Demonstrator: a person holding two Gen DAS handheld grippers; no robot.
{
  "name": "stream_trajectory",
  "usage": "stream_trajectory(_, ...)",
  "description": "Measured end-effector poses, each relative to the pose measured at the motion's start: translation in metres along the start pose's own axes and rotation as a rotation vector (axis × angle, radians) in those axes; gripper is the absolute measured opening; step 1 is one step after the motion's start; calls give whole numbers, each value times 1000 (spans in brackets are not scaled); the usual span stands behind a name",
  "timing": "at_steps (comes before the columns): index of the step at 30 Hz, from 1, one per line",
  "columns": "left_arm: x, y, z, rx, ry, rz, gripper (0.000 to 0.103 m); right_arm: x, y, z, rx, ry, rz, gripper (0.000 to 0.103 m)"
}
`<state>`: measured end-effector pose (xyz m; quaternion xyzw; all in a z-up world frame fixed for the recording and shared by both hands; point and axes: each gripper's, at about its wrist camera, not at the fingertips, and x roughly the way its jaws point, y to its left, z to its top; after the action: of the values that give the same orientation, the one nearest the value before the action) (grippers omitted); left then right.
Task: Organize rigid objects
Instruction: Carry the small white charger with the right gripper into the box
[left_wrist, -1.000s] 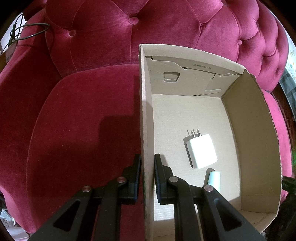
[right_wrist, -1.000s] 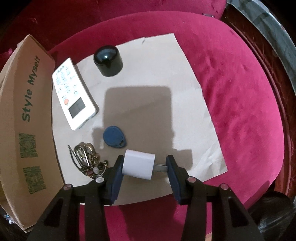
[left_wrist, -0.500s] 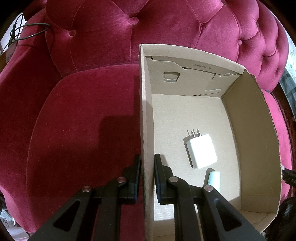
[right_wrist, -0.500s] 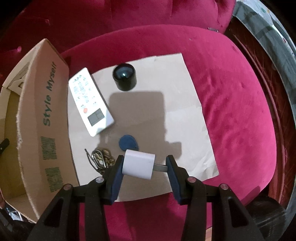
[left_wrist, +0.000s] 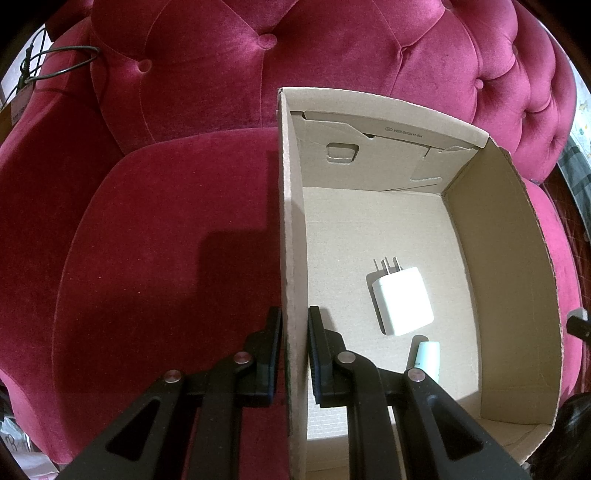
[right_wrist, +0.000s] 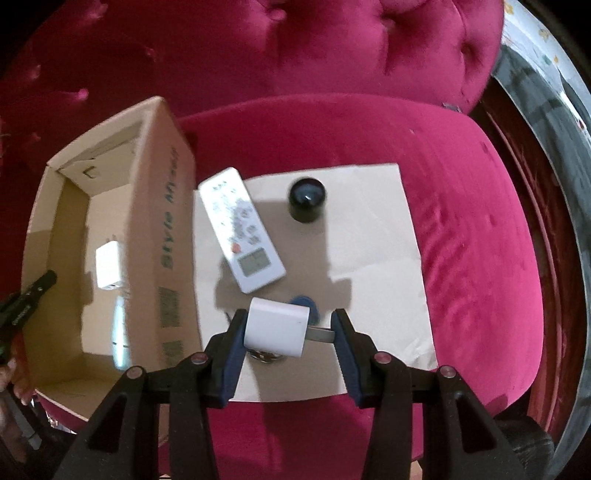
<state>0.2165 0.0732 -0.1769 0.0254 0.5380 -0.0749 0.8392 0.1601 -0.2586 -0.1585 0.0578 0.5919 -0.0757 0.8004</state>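
Note:
My right gripper (right_wrist: 289, 328) is shut on a small white plug adapter (right_wrist: 277, 328) and holds it in the air above the brown paper sheet (right_wrist: 369, 236). On the sheet lie a white remote (right_wrist: 242, 229), a black round cap (right_wrist: 306, 199), a blue tag (right_wrist: 310, 306) and keys (right_wrist: 264, 356), both partly hidden by the adapter. My left gripper (left_wrist: 294, 332) is shut on the left wall of the open cardboard box (left_wrist: 291, 229). Inside the box lie a white charger (left_wrist: 402, 301) and a small pale tube (left_wrist: 426, 356).
Everything rests on a red velvet tufted sofa (left_wrist: 166, 240). The box (right_wrist: 166, 229) stands left of the paper sheet. A dark floor edge (right_wrist: 554, 221) runs along the sofa's right side. A black cable (left_wrist: 55, 62) hangs at the far left.
My right gripper has risen and drawn back with the adapter, so the box's inside has come into view on the left. My left gripper has stayed clamped on the box wall.

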Motion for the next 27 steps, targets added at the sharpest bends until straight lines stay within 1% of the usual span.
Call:
stream_trajectory(13, 1, -1, 1, 0, 2, 3, 15, -27, 48, 18, -94, -59, 55, 48)
stream_trajectory(27, 1, -1, 2, 0, 2, 2, 15, -26, 108, 25, -206, -68, 114, 48)
